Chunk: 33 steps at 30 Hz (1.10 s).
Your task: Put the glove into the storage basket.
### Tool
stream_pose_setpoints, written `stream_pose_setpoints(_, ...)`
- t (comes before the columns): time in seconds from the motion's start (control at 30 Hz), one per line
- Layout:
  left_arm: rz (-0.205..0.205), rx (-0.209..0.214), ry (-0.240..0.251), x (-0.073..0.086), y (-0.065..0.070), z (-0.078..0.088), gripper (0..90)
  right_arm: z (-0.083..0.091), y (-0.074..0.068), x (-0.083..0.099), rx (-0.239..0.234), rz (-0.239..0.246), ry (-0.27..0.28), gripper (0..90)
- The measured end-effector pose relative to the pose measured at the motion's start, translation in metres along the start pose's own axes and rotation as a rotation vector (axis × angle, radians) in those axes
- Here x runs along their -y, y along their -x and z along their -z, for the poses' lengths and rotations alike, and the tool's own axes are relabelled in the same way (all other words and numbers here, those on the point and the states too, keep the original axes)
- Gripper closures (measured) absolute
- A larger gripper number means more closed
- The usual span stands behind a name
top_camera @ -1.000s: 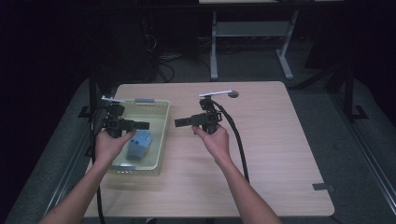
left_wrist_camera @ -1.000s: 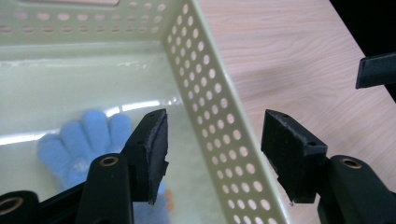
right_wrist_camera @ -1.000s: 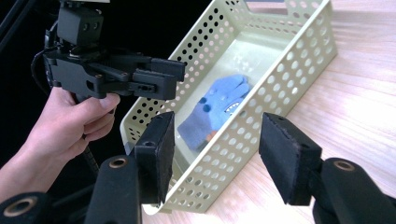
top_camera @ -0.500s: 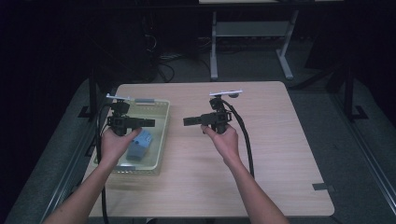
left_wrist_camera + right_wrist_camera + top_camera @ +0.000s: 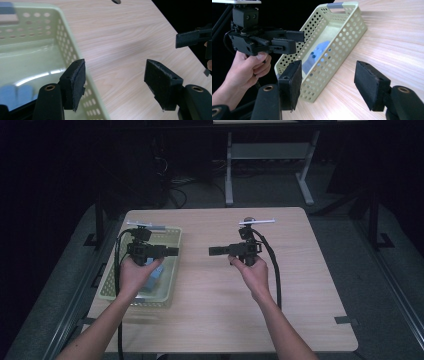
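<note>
- The surface (image 5: 300, 270) is pale wood with plenty of bare room right of centre, so whatever comes out of the basket has space to land there.
- The basket (image 5: 170, 265) is a perforated pale-green one at the surface's left edge; steady or avoid its near wall, since a light basket may slide if a jaw catches it.
- The left hand-held gripper (image 5: 172, 252) hangs above the basket, pointing across toward the other hand; its jaws have just been opening, stand wide and hold nothing. It looks best placed to dip down and reach inside.
- The right hand-held gripper (image 5: 214, 251) faces it over bare wood, well apart from the basket; its jaws have likewise just been opening, with nothing between them. Keep it clear of the left one's path.
- The blue block (image 5: 156, 276) lies on the basket floor at the near end. Come in from above and close on its sides squarely.
</note>
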<state>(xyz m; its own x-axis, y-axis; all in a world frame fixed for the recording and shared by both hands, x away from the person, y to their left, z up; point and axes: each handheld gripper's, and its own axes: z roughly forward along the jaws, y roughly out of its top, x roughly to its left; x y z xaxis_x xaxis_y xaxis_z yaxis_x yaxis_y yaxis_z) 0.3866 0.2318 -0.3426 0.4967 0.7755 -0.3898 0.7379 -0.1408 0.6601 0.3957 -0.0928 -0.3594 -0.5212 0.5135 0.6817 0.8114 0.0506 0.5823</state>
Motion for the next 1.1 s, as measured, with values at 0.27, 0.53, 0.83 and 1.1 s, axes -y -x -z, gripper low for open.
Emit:
stream_pose_setpoints(0.27, -0.018, 0.020, -0.011, 0.002, 0.011, -0.011, 31.8, 0.021, 0.010, 0.008, 0.026, -0.022, 0.021, 37.9)
stream_pose_setpoints(0.53, -0.036, 0.032, -0.017, 0.003, 0.022, -0.018, 30.1, 0.034, 0.021, 0.015, 0.044, -0.043, 0.031, 36.2)
stream_pose_setpoints(0.83, -0.038, 0.050, -0.021, 0.003, 0.029, -0.025, 28.7, 0.045, 0.028, 0.021, 0.055, -0.055, 0.044, 35.3)
stream_pose_setpoints(1.1, -0.050, 0.063, -0.031, 0.005, 0.037, -0.031, 27.4, 0.056, 0.036, 0.027, 0.070, -0.070, 0.051, 34.4)
